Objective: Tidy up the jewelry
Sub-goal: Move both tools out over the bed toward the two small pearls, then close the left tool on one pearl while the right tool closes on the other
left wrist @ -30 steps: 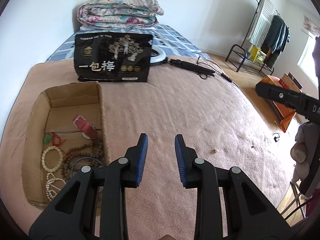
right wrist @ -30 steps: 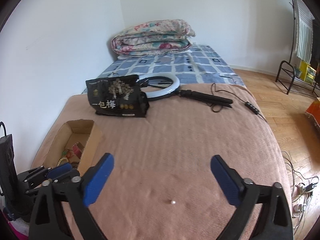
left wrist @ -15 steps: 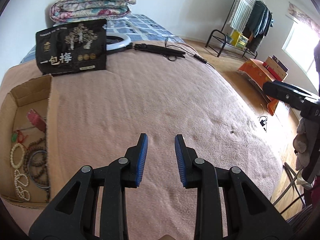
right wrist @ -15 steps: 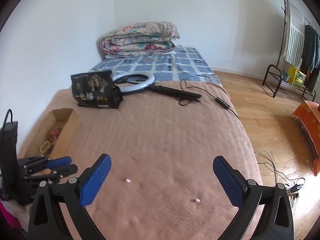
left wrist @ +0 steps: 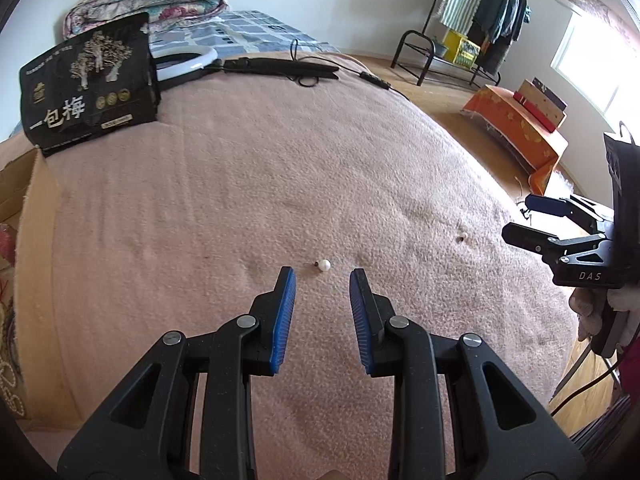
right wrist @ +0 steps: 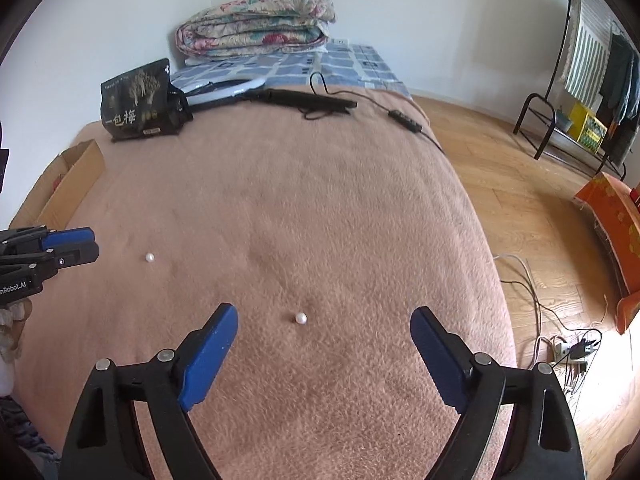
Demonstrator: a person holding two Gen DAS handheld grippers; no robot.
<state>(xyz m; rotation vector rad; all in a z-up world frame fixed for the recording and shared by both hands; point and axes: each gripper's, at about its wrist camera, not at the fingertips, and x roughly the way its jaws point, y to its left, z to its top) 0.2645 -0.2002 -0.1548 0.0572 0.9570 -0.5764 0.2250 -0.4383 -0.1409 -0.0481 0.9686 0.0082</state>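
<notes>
Two small white pearls lie on the pink blanket (right wrist: 320, 200). One pearl (left wrist: 324, 265) sits just beyond the tips of my left gripper (left wrist: 322, 278), which is open by a narrow gap with nothing in it. The other pearl (right wrist: 301, 317) lies level with the fingertips of my right gripper (right wrist: 324, 314), left of centre and touching neither pad, while those wide jaws are closing. The right wrist view also shows the first pearl (right wrist: 149, 257) in front of the left gripper (right wrist: 96, 245). A cardboard box (left wrist: 28, 216) with jewelry stands at the left edge.
A black snack bag (left wrist: 88, 84) stands at the back left, with a ring light (left wrist: 188, 60) and its black stand and cable (right wrist: 312, 100) behind it. A folded quilt (right wrist: 256, 24) lies further back. The bed edge drops to a wooden floor (right wrist: 520, 184) on the right.
Both grippers have come down and forward over the blanket. The box has slid to the left edge of the left view. The right jaws have narrowed a little, and a pearl now lies before each gripper.
</notes>
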